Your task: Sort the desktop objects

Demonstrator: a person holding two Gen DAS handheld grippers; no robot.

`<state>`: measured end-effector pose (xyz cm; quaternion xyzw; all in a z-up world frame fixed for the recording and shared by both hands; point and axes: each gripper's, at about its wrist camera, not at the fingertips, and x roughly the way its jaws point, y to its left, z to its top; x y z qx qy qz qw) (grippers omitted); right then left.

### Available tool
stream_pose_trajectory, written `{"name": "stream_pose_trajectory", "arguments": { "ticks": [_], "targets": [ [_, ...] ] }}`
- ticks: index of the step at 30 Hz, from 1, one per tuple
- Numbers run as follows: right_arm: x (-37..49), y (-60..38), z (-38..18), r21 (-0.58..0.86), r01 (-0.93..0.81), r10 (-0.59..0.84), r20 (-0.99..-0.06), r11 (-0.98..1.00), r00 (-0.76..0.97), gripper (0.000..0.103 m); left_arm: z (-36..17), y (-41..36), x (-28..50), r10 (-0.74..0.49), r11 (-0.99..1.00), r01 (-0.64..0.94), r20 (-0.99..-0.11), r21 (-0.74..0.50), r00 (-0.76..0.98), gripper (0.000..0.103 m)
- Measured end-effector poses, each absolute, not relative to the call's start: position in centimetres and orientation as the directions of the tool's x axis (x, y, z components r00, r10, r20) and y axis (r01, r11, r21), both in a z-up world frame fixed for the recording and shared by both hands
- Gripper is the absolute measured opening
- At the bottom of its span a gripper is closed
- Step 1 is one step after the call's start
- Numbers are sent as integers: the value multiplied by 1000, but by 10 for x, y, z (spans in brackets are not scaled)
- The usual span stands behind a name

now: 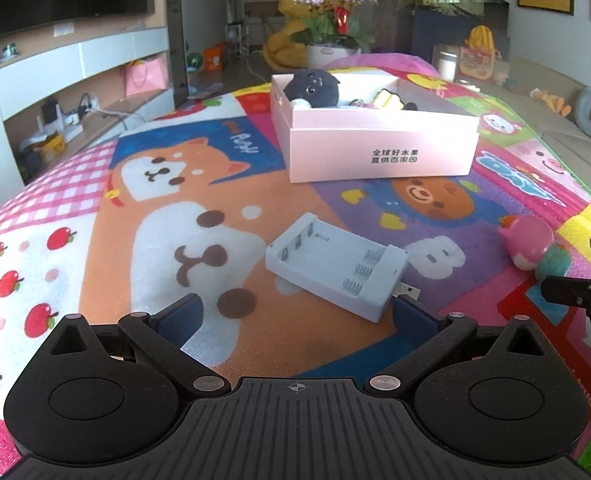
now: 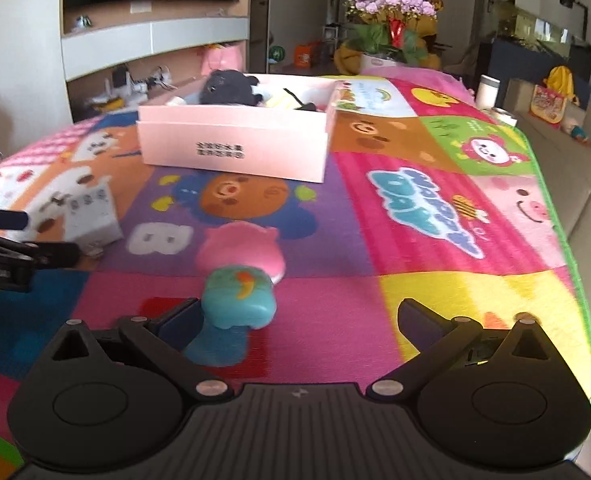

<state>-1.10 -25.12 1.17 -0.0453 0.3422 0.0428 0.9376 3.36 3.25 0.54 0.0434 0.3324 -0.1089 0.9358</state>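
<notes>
Plastic, pale grey-blue and rigid: the battery holder (image 1: 337, 266) lies open side up on the cartoon-print mat (image 1: 135, 208) covering the tabletop, its springs and contacts exposed and a small metal plug protruding at its near right corner. It looks light and stiff, probably slippery on its smooth walls. The best hold is judged to be across the two long side walls, clear of the springs and the plug.

The left gripper (image 1: 295, 314) is released, jaws spread wide. The holder sits just ahead of the fingertips and slightly right of centre; its near corner is close to the right fingertip, not touching. The holder lies skewed to the jaw line, so some turning of the wrist would be needed.

The toy (image 2: 235, 280), pink above and teal below, lies on the mat in front of the right gripper (image 2: 299, 318). It appears rounded, glossy and light; whether soft or hard cannot be told. The teal end is the nearer hold. The right jaws are likewise released, and the teal end lies close beside the left fingertip, well off centre.

The pink box (image 1: 379, 136) stands farther back on the mat, already holding a dark plush toy (image 1: 311, 88).
</notes>
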Motion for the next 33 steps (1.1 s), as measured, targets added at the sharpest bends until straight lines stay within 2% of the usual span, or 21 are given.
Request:
{"name": "stream_pose_trajectory", "arguments": {
  "ticks": [3,6,8,13,20,26,31,33],
  "targets": [
    [-7,-254,11,-135,-87,-20,-639,987,769,103,6,31,31,-172,972,235,-617,22,768,103],
    [0,-256,13,-246,18,-165,-589,969,791,103,7,30,29,-174,970,243,-611,31,773,103],
    [3,-260,16,-254,55,-196,-575,966,794,103,7,30,29,-177,970,243,-611,27,772,103],
    [2,-265,24,-140,-10,-76,-600,990,796,103,7,31,30,-180,970,241,-616,17,767,103],
    [1,-253,23,-129,-65,-26,-603,990,797,103,6,30,31,-179,970,242,-621,17,763,103],
    [3,-251,24,25,-112,100,-653,993,751,103,5,30,31,-177,970,241,-626,17,759,103],
    [4,-236,16,-55,-145,73,-657,988,750,103,5,29,31,-176,970,244,-626,24,760,103],
    [5,-238,15,-107,-112,16,-649,988,761,103,5,29,31,-175,970,242,-627,23,759,103]
  ]
}}
